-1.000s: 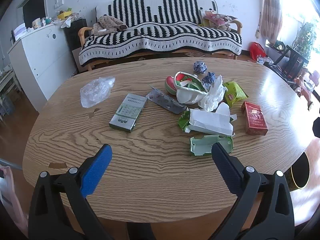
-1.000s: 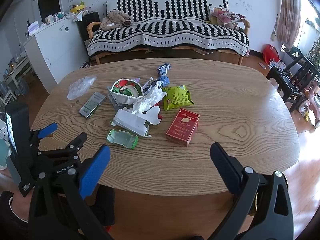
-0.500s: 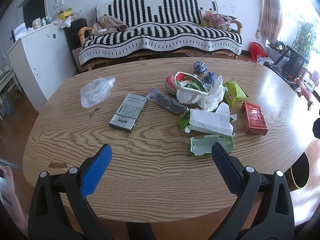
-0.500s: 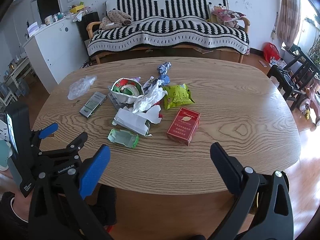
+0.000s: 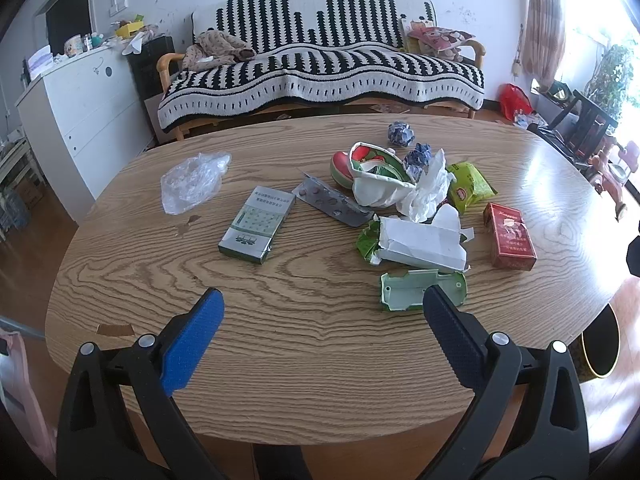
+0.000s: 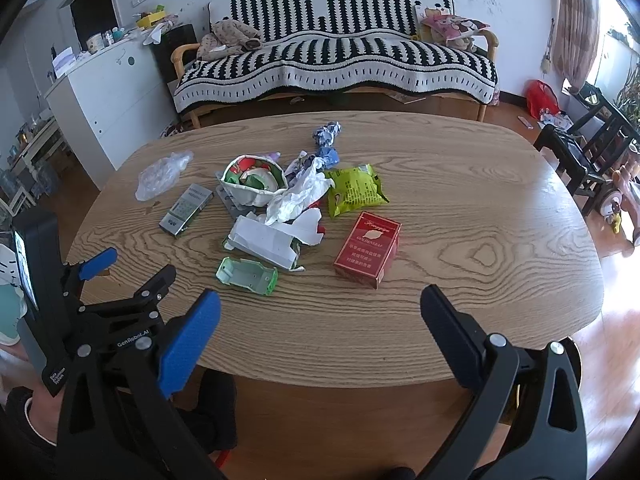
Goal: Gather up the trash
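Trash lies on an oval wooden table (image 5: 280, 344): a clear plastic bag (image 5: 192, 180), a grey-green box (image 5: 258, 230), a blister pack (image 5: 332, 204), a paper bowl (image 5: 376, 176), white tissue (image 5: 428, 192), a torn white carton (image 5: 420, 244), a pale green plastic piece (image 5: 420, 288), a green packet (image 5: 470, 186), a red cigarette box (image 6: 368, 248) and crumpled blue paper (image 5: 400, 134). My left gripper (image 5: 320, 312) is open and empty above the near table edge. My right gripper (image 6: 320, 312) is open and empty, near the red box. The left gripper (image 6: 128, 272) also shows in the right wrist view.
A black round bin with a gold rim (image 5: 600, 344) stands on the floor at the table's right end. A striped sofa (image 5: 320, 64) is behind the table, a white cabinet (image 5: 72, 100) to the left, dark chairs (image 6: 580, 152) to the right.
The right gripper has crept slightly forward toward the table. The left gripper has not moved, and both stay open.
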Action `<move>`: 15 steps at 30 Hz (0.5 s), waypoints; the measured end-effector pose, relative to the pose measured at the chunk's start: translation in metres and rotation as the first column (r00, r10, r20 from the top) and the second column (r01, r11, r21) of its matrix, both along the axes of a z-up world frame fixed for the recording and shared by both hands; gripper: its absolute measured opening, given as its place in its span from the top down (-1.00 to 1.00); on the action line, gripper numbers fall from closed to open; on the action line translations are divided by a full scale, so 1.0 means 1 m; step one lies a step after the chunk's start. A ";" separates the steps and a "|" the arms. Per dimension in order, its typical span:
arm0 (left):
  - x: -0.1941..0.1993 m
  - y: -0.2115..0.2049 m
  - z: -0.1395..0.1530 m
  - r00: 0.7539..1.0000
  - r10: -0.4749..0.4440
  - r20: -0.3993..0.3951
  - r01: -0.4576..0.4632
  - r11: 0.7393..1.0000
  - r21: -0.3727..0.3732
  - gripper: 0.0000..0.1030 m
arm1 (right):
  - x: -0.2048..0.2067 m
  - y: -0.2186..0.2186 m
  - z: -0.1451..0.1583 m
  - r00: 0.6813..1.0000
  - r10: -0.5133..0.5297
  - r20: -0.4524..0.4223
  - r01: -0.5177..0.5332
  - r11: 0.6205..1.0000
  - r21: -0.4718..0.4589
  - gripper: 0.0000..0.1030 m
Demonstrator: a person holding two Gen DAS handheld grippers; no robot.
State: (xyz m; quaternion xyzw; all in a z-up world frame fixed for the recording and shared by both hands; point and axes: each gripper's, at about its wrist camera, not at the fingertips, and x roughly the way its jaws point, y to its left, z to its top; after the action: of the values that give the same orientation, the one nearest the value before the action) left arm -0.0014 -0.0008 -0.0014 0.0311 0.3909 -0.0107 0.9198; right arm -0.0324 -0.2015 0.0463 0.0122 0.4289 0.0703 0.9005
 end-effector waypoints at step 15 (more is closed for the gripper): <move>0.000 0.000 -0.002 1.000 0.002 -0.005 -0.002 1.000 -0.001 -0.88 | 0.001 -0.002 -0.001 1.000 0.001 -0.003 -0.001 1.000 0.005 -0.88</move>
State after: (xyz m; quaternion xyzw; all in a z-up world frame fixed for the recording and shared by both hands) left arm -0.0013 -0.0006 -0.0030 0.0303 0.3931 -0.0101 0.9189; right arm -0.0313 -0.2033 0.0458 0.0141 0.4301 0.0719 0.8998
